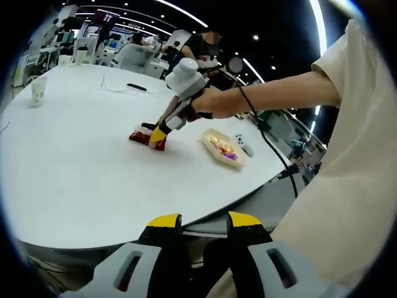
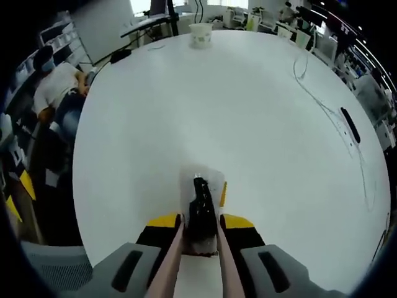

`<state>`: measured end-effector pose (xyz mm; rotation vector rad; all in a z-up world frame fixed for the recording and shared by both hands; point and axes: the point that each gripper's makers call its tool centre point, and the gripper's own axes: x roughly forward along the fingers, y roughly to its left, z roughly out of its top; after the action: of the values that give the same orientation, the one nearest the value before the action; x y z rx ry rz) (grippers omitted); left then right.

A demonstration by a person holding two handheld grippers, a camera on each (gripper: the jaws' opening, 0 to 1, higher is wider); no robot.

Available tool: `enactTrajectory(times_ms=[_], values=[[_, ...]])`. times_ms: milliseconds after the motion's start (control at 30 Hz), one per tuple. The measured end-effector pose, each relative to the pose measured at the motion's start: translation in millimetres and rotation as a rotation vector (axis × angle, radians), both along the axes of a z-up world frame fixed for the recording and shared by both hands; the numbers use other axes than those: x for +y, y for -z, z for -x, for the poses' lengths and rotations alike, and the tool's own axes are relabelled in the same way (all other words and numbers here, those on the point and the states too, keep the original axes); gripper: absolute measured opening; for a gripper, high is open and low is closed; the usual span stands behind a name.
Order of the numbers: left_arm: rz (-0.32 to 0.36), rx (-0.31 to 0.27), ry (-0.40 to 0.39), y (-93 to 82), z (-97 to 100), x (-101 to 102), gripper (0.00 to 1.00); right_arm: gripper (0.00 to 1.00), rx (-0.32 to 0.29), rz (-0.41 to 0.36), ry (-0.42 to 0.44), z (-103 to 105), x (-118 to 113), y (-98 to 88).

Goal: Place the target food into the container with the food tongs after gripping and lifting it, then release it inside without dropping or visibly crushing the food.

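Right gripper view: our right gripper (image 2: 200,225) pinches the tongs (image 2: 200,248) over the dark food (image 2: 200,208) on the surface (image 2: 248,124), so we are gripping. Next, lift gently toward the container (image 1: 223,148). The left gripper (image 1: 203,218) has its jaws spread, empty.

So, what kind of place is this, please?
Probably an open-plan office or lab: a large white round table, desks with monitors behind it, strip ceiling lights, and a seated person nearby.

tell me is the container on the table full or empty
Not empty: the container holds some yellow and purple food, seen in the left gripper view. How full it is, cannot tell.
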<state>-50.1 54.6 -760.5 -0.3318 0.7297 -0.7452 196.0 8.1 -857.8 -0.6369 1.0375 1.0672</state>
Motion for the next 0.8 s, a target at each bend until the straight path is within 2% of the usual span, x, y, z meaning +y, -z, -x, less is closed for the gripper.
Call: enactTrajectory(times_ms=[267, 567, 667, 800], values=[[0.004, 0.007, -0.006, 2.0, 2.7, -1, 0.28, 0.21, -0.017, 0.000, 0.052, 5, -2, -3.1], [-0.006, 0.014, -0.015, 0.6, 4.6, 9, 0.28, 0.19, -0.013, -0.063, 0.136, 17, 0, -20.0], [-0.007, 0.012, -0.024, -1.0, 3.4, 12, 0.28, 0.19, -0.024, -0.079, 0.135, 15, -4, -27.7], [-0.005, 0.016, -0.013, 1.3, 1.8, 8, 0.28, 0.19, -0.006, -0.084, 0.133, 18, -4, -31.2]])
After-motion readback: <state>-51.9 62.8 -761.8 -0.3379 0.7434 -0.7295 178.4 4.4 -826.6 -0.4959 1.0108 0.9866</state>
